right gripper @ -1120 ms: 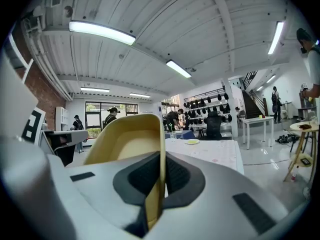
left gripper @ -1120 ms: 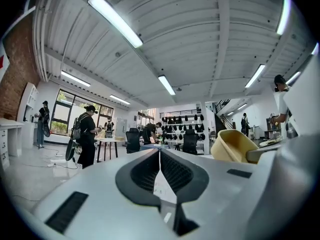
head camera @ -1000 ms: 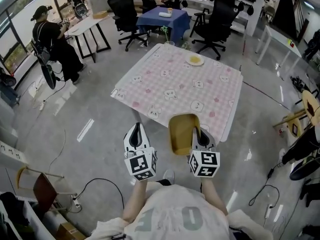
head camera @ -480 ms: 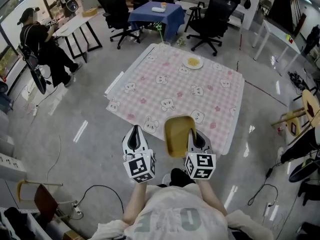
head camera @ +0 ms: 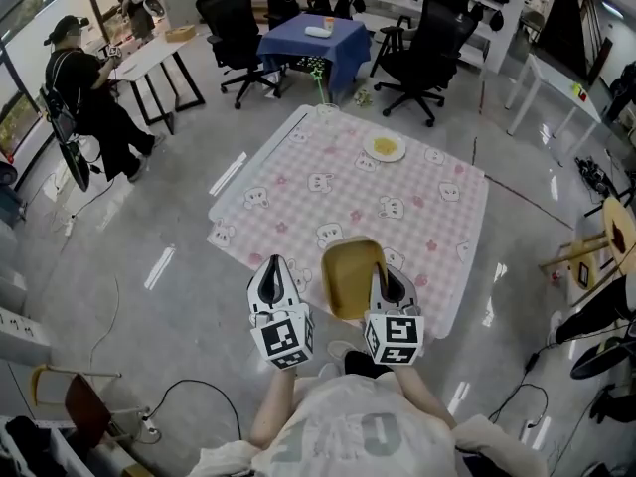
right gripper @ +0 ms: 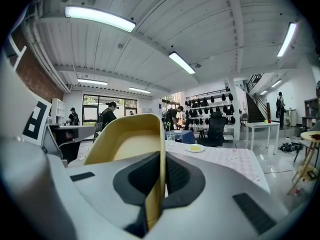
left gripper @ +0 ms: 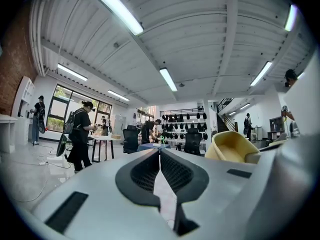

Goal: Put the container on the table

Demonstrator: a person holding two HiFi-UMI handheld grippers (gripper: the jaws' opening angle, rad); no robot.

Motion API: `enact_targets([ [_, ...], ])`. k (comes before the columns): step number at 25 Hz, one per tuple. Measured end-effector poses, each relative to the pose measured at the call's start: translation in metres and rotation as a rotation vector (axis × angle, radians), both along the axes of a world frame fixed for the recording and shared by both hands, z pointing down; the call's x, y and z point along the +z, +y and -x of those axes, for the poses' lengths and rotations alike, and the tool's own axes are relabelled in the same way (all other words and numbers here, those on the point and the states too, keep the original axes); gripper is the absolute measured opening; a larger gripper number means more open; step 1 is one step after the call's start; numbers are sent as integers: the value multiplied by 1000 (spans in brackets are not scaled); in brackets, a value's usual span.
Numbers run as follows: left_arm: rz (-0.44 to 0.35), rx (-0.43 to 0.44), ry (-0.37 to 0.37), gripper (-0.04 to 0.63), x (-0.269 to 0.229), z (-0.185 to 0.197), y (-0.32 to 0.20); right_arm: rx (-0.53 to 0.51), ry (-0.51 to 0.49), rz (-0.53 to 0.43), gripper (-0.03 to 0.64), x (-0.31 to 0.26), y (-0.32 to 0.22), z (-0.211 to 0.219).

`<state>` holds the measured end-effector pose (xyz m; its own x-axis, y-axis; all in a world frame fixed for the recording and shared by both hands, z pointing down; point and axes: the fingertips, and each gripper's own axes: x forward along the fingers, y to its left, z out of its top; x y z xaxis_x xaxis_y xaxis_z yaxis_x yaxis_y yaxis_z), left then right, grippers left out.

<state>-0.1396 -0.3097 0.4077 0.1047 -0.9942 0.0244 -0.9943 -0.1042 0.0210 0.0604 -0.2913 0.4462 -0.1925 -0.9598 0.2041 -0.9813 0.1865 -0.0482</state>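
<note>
A yellow container (head camera: 350, 275) (right gripper: 129, 149) hangs in the air over the near edge of the table (head camera: 298, 172), which has a pink checked cloth. My right gripper (head camera: 383, 266) (right gripper: 160, 176) is shut on the container's right wall, which runs between its jaws. From the left gripper view the container (left gripper: 234, 146) shows at the right. My left gripper (head camera: 270, 270) (left gripper: 160, 156) is shut with nothing in it, beside the container on its left and apart from it, just before the table's near edge.
A plate of food (head camera: 385, 147) and a glass (head camera: 327, 108) stand at the table's far side. Black office chairs (head camera: 425, 52) and a blue-clothed table (head camera: 310, 43) lie beyond. A person in black (head camera: 84, 97) stands at the far left by a white desk (head camera: 147, 52).
Both grippers and the held container have moved forward, from short of the table to its near edge. The grip has not changed.
</note>
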Motion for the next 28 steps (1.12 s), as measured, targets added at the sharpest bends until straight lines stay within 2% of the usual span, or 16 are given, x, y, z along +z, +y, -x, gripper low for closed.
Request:
enact_targets([
  [10,-28,-16,-16,31,-12,-5,-15,-15,-25,13,30,2,-13,-5],
  [15,-5,-32,-4,31,-8,-5,-19,-28,-38,42,30,3,-24,-7],
  [20,-11,-49,-40,31,-13,-4,-27,-43,-41,119,30,8,-65,-12],
  [25,3,-53,-53,31,-12,-7,-34,-34,-48,265,29,32,-120,-30],
  [28,13,-49,-65,31,-10,-11,-35,-24,-16,332,29,47,-151,-41],
])
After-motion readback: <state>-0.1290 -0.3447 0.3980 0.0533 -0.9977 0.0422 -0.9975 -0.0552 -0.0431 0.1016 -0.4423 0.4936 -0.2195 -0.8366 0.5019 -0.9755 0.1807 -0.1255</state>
